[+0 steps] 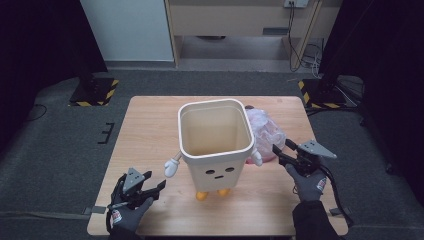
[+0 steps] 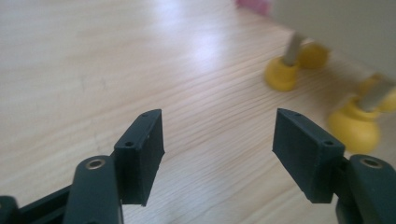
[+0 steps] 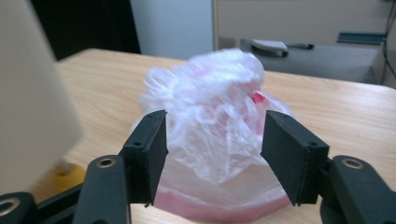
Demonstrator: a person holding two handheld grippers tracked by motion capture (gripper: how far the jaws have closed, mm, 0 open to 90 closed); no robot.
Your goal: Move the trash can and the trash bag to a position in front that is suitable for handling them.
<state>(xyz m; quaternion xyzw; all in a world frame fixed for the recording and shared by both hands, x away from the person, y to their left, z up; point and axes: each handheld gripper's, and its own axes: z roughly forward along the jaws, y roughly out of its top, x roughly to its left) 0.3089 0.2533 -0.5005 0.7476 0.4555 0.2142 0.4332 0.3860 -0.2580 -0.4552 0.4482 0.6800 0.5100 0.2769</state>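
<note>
A cream bin (image 1: 215, 142) shaped like a character, with a face, white hands and yellow feet (image 2: 282, 74), stands upright in the middle of the wooden table (image 1: 145, 130). A crumpled translucent pink plastic bag (image 1: 265, 132) (image 3: 215, 135) lies on the table just right of the bin. My right gripper (image 1: 281, 152) (image 3: 212, 158) is open and points at the bag from close by, the bag just beyond its jaws. My left gripper (image 1: 152, 186) (image 2: 218, 151) is open low over the bare table, front left of the bin, nothing between its jaws.
Dark grey floor surrounds the table. Two black stand bases with yellow-black tape (image 1: 92, 92) (image 1: 322, 95) sit at the far left and far right. A light wooden cabinet (image 1: 240, 20) with cables stands at the back.
</note>
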